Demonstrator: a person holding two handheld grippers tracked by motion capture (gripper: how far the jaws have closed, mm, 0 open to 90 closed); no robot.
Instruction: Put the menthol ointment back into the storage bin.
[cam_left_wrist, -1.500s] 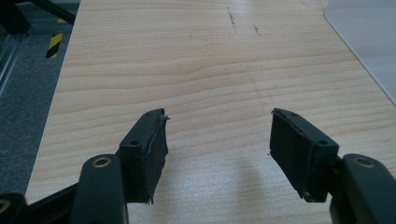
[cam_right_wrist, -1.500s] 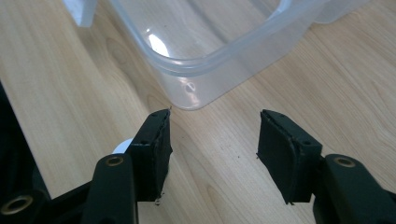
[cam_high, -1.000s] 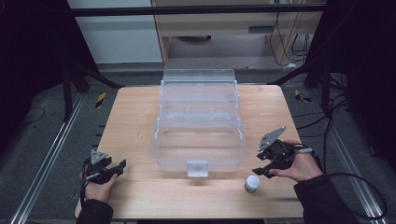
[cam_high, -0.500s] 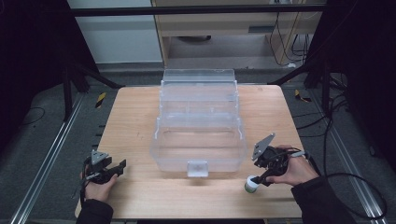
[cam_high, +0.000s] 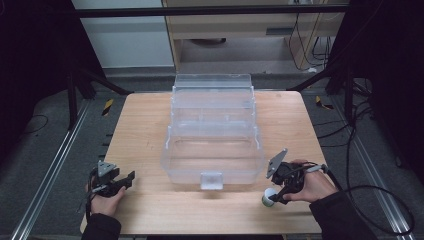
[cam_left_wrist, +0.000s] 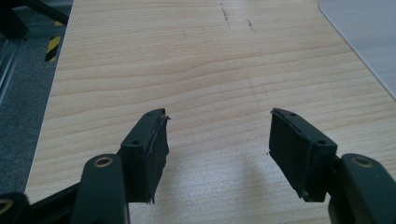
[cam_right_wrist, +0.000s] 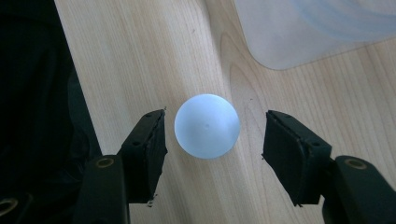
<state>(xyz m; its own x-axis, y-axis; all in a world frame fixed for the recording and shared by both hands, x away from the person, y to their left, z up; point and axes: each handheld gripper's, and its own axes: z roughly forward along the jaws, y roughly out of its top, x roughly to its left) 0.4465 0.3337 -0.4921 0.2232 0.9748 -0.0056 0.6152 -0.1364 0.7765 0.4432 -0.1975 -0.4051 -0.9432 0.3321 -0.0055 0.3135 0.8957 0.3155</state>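
Note:
A small round container with a white top and green side stands on the wooden table near the front right. In the right gripper view its white top lies between the two jaws, with a gap on each side. My right gripper points down over it and is open; its jaws have just been opening, and the pads do not touch the container. My left gripper rests low at the front left, open, with bare wood between its fingers.
A large clear plastic box with stepped tiers and a front latch fills the table's middle. Its corner lies just beyond the right gripper. The table's front edge is close behind both hands. Dark frame rails flank the table.
My right gripper has come down and toward the front edge, and now straddles the small white-topped container. The left gripper has stayed where it was.

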